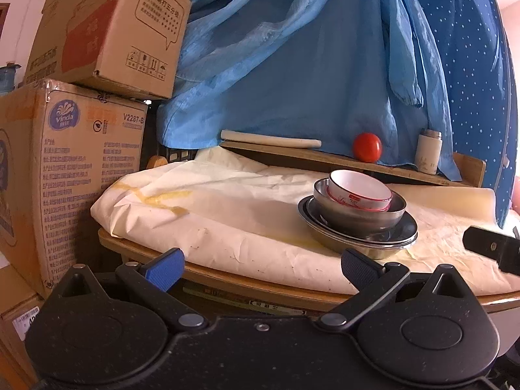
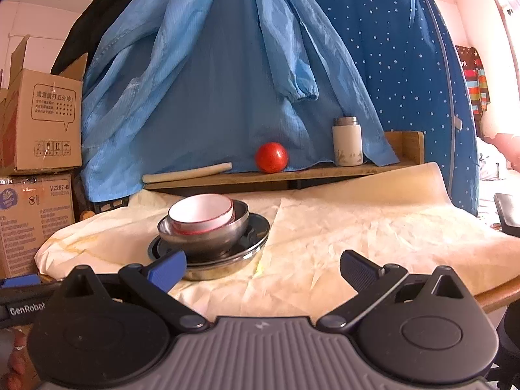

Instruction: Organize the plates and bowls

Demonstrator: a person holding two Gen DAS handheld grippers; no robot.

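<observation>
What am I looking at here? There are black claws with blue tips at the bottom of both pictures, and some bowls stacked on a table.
Those claws are two hand-held grippers; a person carries one in each hand, and each has a wide-angle camera looking along its fingers. One picture comes from the left gripper, the other from the right gripper. Both are open and hold nothing.

On the table, covered with a cream sheet, sits one stack: a white bowl with a red rim inside a steel bowl, on steel plates. On the wooden shelf behind are a red ball-like object, a white flask and a pale rolled stick. Blue garments hang behind, with cardboard boxes at the left.
</observation>
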